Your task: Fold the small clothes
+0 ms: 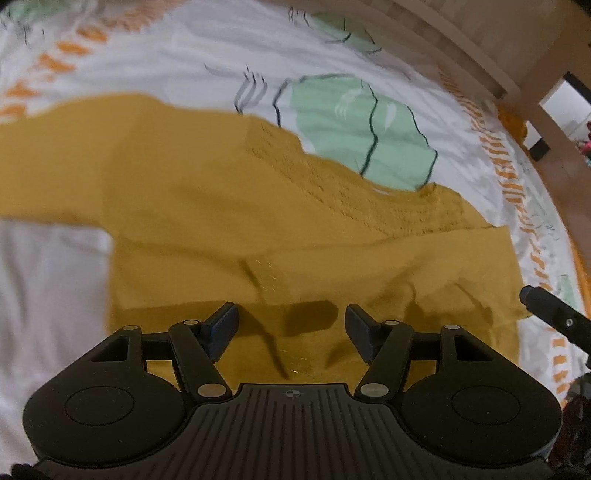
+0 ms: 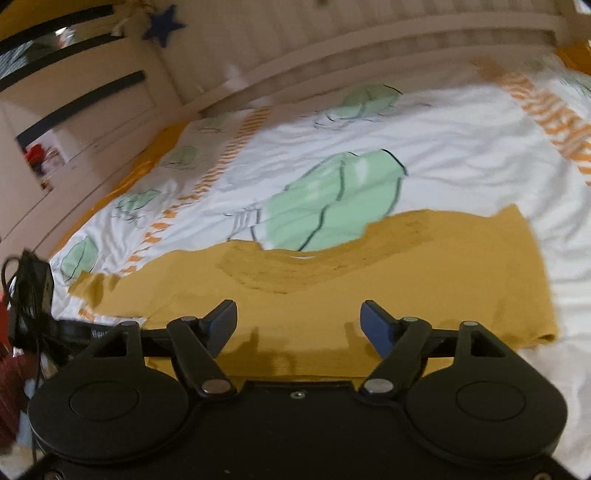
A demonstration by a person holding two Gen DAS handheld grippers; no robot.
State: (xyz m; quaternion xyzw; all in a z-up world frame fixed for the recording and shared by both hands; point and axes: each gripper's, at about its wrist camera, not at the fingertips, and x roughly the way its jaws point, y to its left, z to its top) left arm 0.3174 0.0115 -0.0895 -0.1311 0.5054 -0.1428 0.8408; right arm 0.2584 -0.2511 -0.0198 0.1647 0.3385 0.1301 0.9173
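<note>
Mustard garment (image 1: 221, 206) on bed cover (image 1: 184, 55); left gripper (image 1: 291, 317) and right gripper (image 2: 298, 319) agape, empty. Only right wrist view shows blue star (image 2: 162, 24).

Your left wrist camera is looking steeply down along its left gripper (image 1: 291, 319), close over the mustard garment (image 1: 221, 206) on the patterned bedsheet (image 1: 184, 62). Your right wrist camera is facing more shallowly across the bed toward the wooden bed rail (image 2: 332, 55), sitting slightly farther back. Both views are sharing the garment and the green leaf print (image 2: 332, 195).
</note>
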